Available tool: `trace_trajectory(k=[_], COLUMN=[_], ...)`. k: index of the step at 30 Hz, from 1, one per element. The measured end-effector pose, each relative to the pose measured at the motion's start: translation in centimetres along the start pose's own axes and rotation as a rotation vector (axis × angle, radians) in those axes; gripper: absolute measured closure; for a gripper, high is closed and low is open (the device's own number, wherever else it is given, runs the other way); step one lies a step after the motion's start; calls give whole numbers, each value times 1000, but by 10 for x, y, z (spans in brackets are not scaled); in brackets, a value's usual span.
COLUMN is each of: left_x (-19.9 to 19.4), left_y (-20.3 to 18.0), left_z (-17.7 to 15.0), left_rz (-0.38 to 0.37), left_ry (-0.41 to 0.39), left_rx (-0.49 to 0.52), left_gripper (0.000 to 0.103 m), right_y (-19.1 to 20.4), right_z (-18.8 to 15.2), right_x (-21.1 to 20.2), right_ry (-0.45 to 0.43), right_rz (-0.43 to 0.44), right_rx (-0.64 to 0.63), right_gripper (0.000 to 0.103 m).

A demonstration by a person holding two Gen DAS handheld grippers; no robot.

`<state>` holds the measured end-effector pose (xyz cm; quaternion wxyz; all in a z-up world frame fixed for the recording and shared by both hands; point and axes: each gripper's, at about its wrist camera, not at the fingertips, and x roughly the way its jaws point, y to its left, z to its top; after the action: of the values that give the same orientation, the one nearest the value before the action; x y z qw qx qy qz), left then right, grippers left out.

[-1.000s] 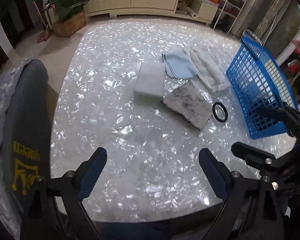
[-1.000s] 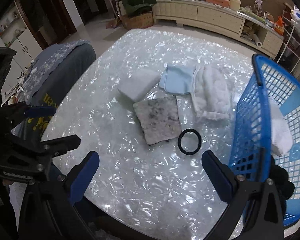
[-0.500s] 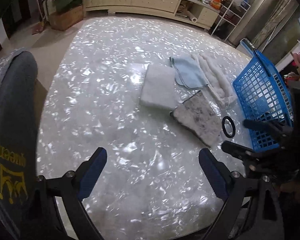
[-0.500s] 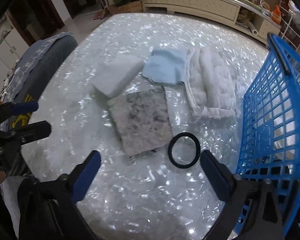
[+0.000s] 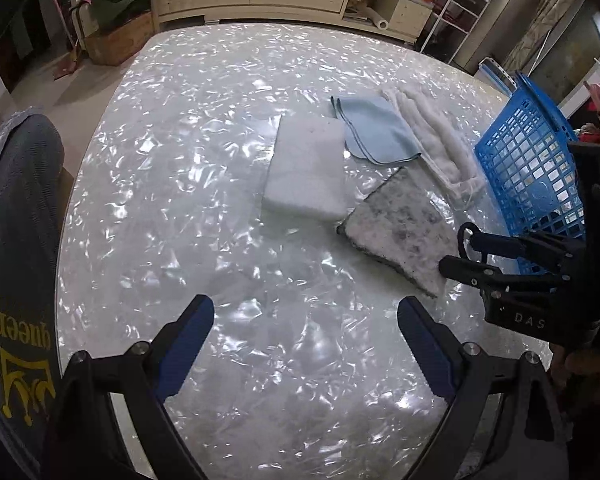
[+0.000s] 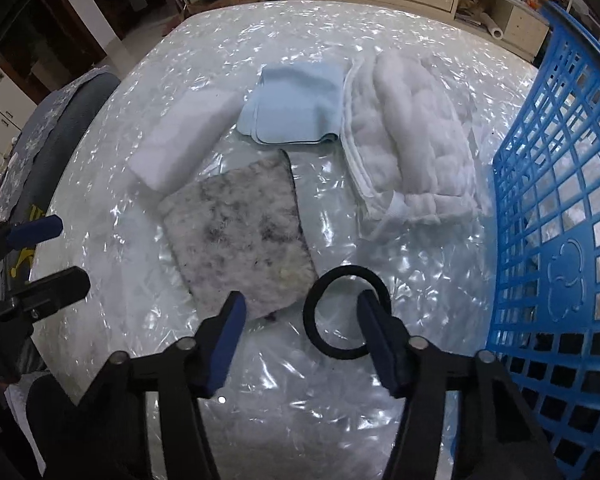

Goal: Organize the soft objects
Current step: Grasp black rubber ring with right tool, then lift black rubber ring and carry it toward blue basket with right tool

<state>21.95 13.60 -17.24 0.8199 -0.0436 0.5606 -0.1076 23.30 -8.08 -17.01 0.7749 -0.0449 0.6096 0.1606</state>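
Both my grippers gape: the right (image 6: 300, 320) has narrowed and dropped astride the ring's (image 6: 346, 312) near edge, pickup imminent; left (image 5: 306, 320) idle.

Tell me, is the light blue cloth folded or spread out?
Folded: the light blue cloth shows stacked layered edges at its near corner.

The left gripper (image 5: 306, 334) hangs wide open over the bench's (image 5: 204, 184) near edge. Toward the right edge lie a white sponge (image 5: 306, 168), blue cloth (image 5: 374, 130), white towel (image 5: 432, 144) and speckled pad (image 5: 400, 232), beside a blue basket (image 5: 528, 168). The right gripper (image 5: 460, 252) reaches in there.
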Motion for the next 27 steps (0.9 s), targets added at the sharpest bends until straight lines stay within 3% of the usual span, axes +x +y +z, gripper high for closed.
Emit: trace_trajectory(k=[4, 11, 27], left_x=[-1, -6, -25], left_y=[-3, -9, -21], left_z=[1, -4, -11], left_rz=[4, 19, 39], left_ry=[3, -11, -58], left_rx=[12, 41, 91], left_gripper=[11, 11, 11], right_y=[-1, 5, 9], right_z=[0, -5, -22], right_x=[-1, -5, -36], right_ry=[2, 5, -29], right_rz=[23, 37, 21], right_rx=[-3, -26, -52], right_gripper=[72, 97, 101])
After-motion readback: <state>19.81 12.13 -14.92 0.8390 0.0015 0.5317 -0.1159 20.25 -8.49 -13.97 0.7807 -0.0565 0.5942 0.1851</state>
